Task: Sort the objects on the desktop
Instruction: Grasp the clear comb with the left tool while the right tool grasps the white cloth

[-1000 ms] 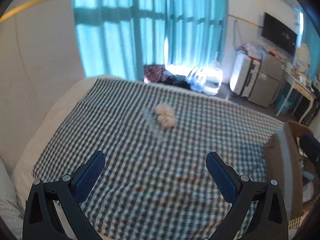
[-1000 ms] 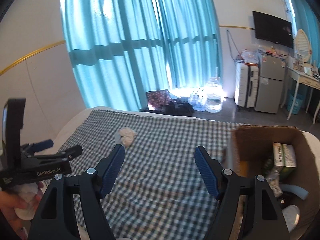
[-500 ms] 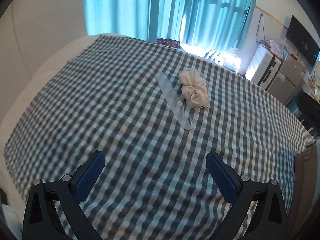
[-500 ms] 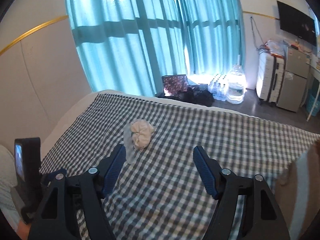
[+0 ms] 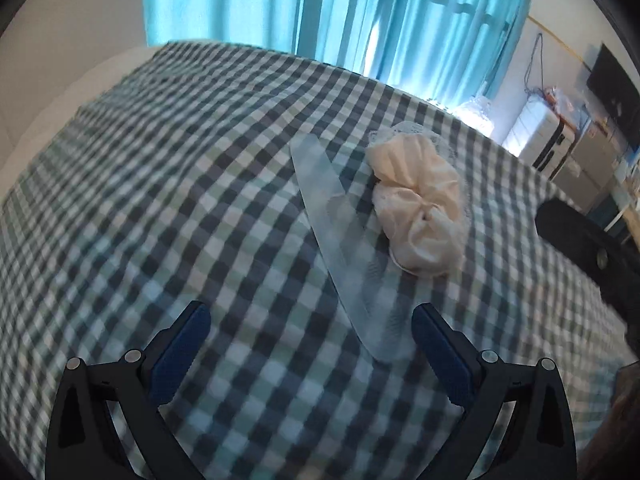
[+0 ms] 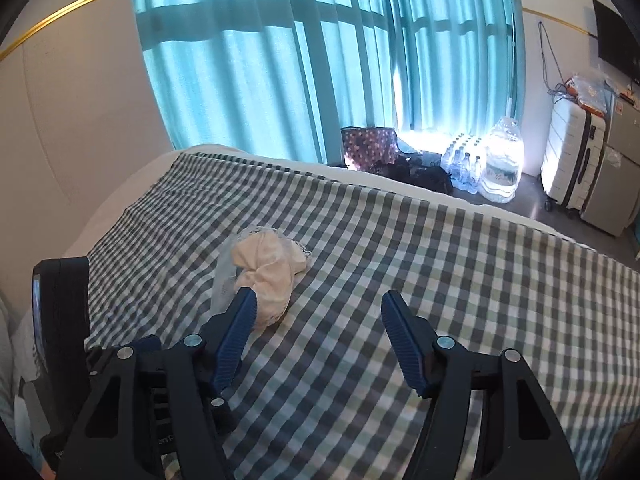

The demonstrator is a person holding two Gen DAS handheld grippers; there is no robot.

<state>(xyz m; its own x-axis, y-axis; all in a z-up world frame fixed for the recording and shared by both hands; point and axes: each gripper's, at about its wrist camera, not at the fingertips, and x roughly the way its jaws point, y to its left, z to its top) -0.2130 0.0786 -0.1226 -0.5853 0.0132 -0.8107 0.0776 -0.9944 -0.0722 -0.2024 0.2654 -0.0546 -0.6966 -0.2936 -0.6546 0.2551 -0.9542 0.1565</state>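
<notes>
A cream fabric scrunchie (image 5: pixel 416 208) with a lace edge lies on the checked cloth (image 5: pixel 168 184). Beside it on its left lies a clear plastic comb (image 5: pixel 344 248), pointing toward me. My left gripper (image 5: pixel 310 332) hovers open just short of the comb's near end, nothing between its fingers. In the right wrist view the scrunchie (image 6: pixel 268 272) sits just beyond my right gripper's left fingertip, with the comb (image 6: pixel 222 280) partly hidden behind it. My right gripper (image 6: pixel 318 316) is empty over bare cloth and its jaws are closing.
The left gripper's black body (image 6: pixel 60 320) shows at the left of the right wrist view. Blue curtains (image 6: pixel 320 60), water bottles (image 6: pixel 500 168), a suitcase (image 6: pixel 576 160) and a dark bag (image 6: pixel 372 148) stand past the far edge of the cloth.
Both grippers came down and closer to the scrunchie and comb, which now look much larger. The cardboard box has left the right wrist view. The right jaws have narrowed a little.
</notes>
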